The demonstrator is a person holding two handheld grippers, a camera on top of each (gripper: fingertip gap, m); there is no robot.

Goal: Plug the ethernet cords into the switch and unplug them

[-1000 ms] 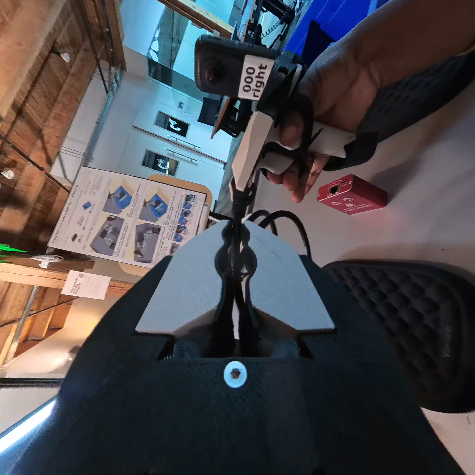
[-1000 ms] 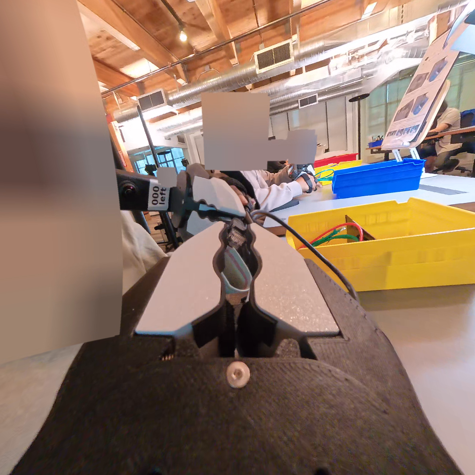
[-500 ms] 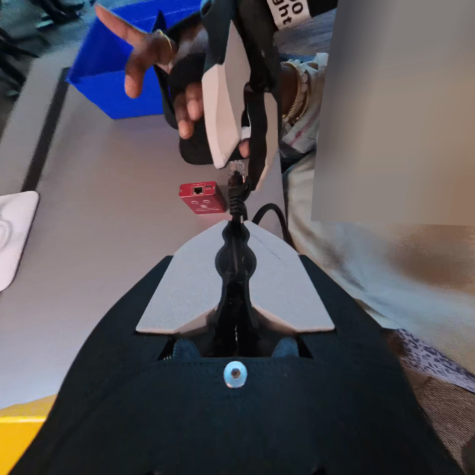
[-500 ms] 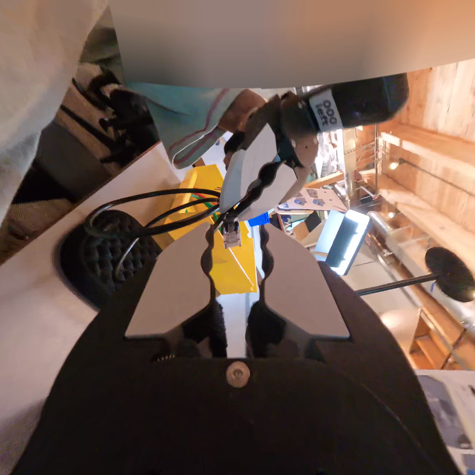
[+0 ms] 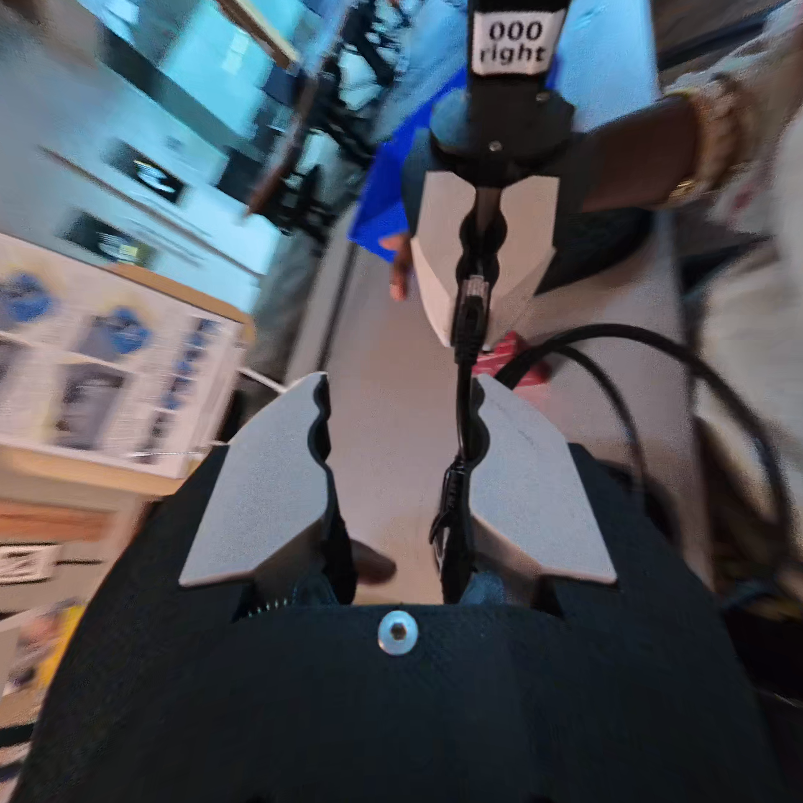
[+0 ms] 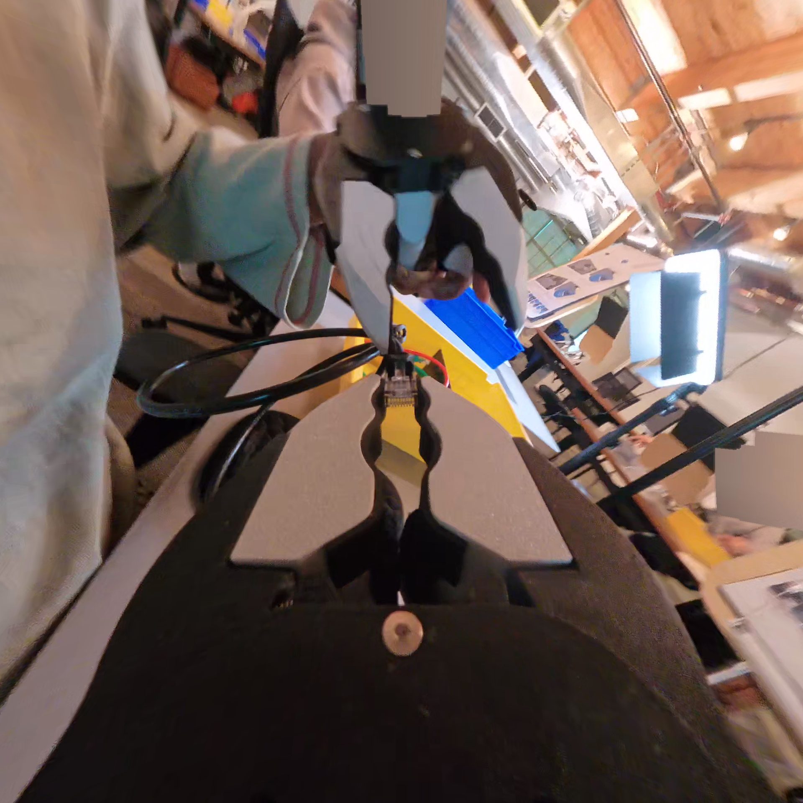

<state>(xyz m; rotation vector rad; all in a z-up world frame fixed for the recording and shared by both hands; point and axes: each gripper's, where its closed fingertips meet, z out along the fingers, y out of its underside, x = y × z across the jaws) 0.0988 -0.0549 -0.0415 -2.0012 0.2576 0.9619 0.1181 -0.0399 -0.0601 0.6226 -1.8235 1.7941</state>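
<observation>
A black ethernet cord (image 6: 243, 391) ends in a clear plug (image 6: 399, 391). My right gripper (image 6: 399, 384) is shut on that plug at its fingertips. My left gripper (image 5: 399, 380) is open, and the cord (image 5: 462, 413) lies against its right finger. In the left wrist view the right gripper (image 5: 471, 339) faces me, holding the plug (image 5: 473, 287). In the right wrist view the left gripper (image 6: 449, 336) faces me with its jaws apart. The red switch (image 5: 517, 343) sits on the table behind the cord, mostly hidden.
A yellow bin (image 6: 478, 391) and a blue bin (image 6: 473, 321) stand on the grey table beyond the grippers. A black textured pad (image 6: 243, 447) lies near the table edge. A poster board (image 5: 108, 356) stands at the left. The person's body is close by.
My right gripper has closed on the plug. My left gripper, which was shut on the cord, has opened. Both grippers have turned, and the views are blurred by motion.
</observation>
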